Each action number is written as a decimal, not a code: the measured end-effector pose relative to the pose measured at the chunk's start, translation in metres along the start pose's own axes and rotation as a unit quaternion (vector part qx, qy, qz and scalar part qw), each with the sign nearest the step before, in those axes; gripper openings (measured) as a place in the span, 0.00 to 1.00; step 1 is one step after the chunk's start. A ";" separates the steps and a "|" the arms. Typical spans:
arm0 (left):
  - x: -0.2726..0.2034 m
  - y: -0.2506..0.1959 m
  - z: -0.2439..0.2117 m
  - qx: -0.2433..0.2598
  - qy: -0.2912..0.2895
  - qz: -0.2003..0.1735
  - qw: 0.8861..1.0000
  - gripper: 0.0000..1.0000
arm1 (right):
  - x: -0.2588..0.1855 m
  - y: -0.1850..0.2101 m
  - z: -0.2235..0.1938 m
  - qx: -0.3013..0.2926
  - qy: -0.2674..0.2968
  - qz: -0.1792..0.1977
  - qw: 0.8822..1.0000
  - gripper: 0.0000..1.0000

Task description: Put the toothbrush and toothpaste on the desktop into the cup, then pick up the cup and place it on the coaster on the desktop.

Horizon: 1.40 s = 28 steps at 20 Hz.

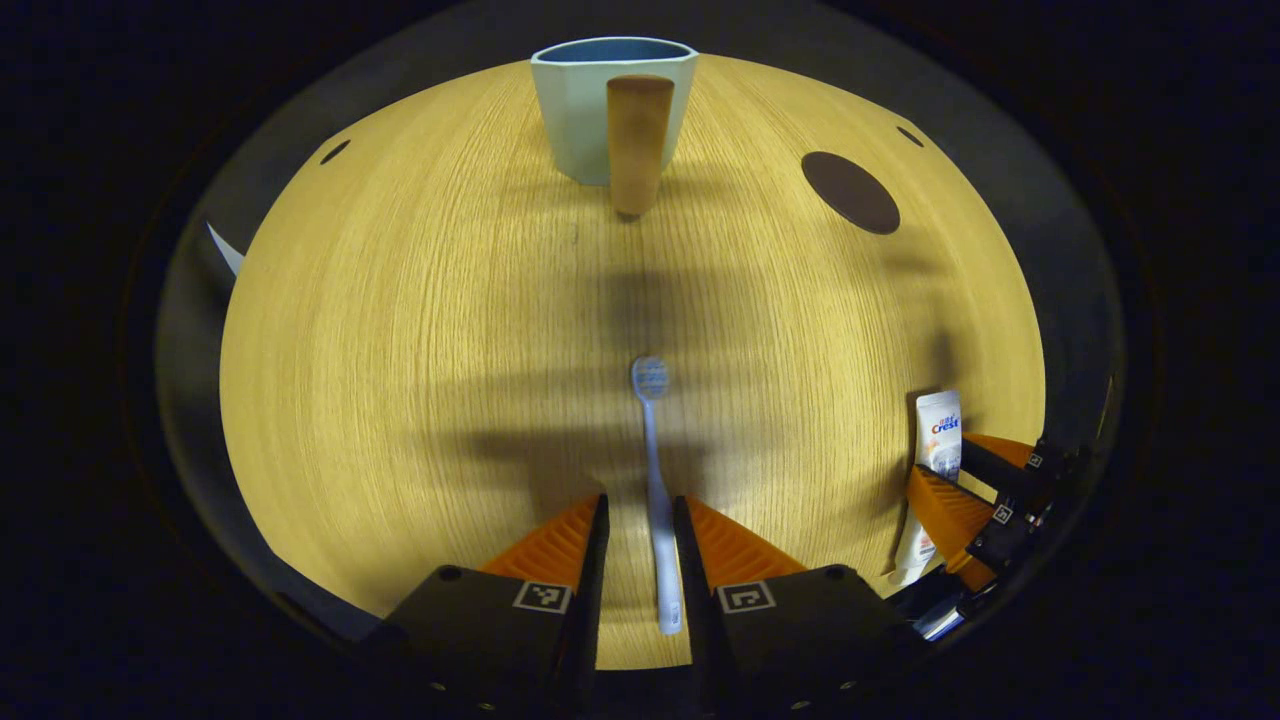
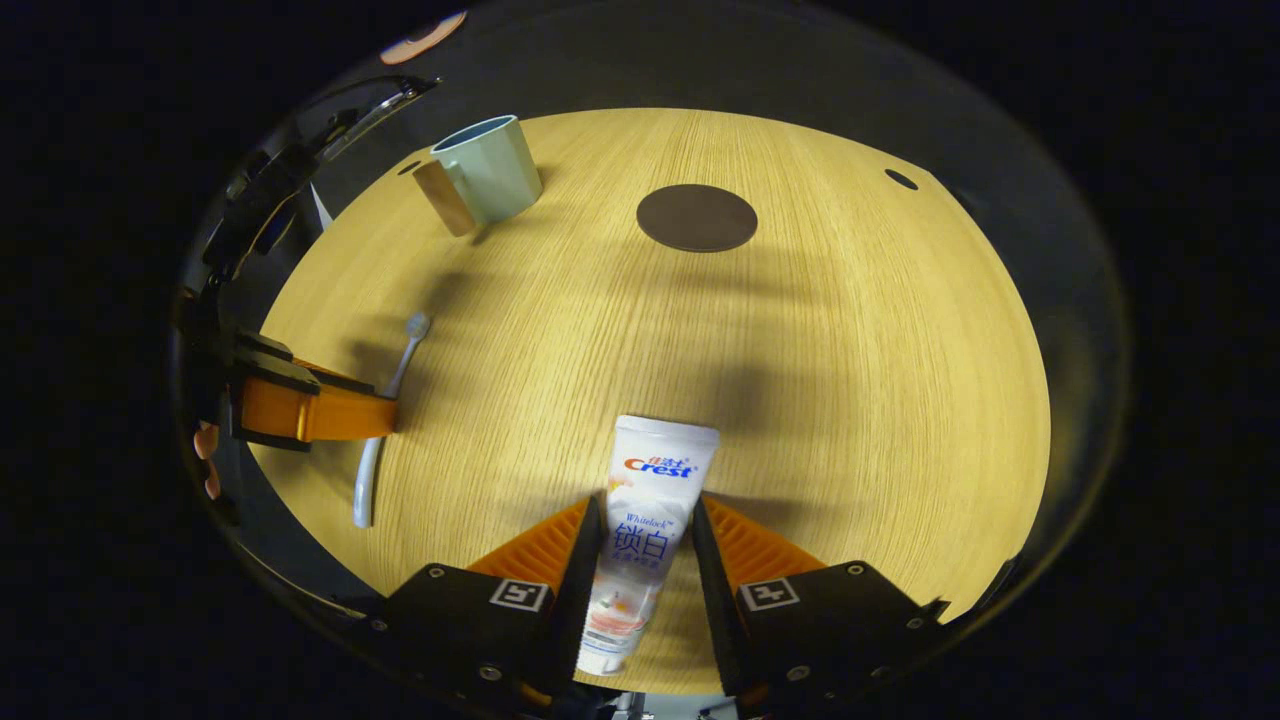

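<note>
Left gripper (image 1: 640, 525) straddles the toothbrush (image 1: 655, 480) handle, jaws near-closed though contact is unclear, right gripper (image 2: 640, 530) likewise brackets the toothpaste tube (image 2: 645, 520), both lying flat for pickup; cup (image 1: 612, 105) and coaster (image 1: 850, 192) wait ahead.

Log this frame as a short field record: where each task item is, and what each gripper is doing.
toothbrush: flat on the table, between the left gripper's fingers
toothpaste: flat on the table, between the right gripper's fingers
cup: upright at the far edge, handle toward the left gripper, nothing seen inside
coaster: bare, apart from the cup
grip: cannot tell whether either gripper presses yet
</note>
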<state>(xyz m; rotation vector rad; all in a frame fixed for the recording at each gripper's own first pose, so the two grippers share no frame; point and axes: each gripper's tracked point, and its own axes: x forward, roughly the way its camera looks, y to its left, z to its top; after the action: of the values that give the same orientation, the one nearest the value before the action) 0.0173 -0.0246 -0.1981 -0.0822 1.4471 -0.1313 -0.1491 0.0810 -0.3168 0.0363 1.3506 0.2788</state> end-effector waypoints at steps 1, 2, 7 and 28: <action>-0.001 0.002 0.002 -0.002 -0.002 0.007 1.000 0.27 | 0.000 0.001 -0.002 -0.004 -0.001 0.008 1.000 0.52; -0.006 -0.002 0.008 0.003 -0.008 0.003 1.000 0.15 | -0.003 -0.001 -0.001 -0.004 -0.011 0.012 1.000 0.42; -0.003 0.000 0.007 0.003 -0.028 -0.016 0.999 0.10 | -0.002 0.004 0.004 -0.003 -0.030 0.032 0.999 0.22; -0.017 0.015 0.042 0.000 -0.199 -0.045 0.979 0.06 | -0.067 -0.016 0.055 0.043 -0.174 0.071 0.981 0.15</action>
<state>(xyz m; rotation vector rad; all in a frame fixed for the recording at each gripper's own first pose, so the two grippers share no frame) 0.0576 -0.0079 -0.1787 -0.1645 1.0437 -0.1777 -0.1057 0.0584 -0.2429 0.2446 1.0111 0.3187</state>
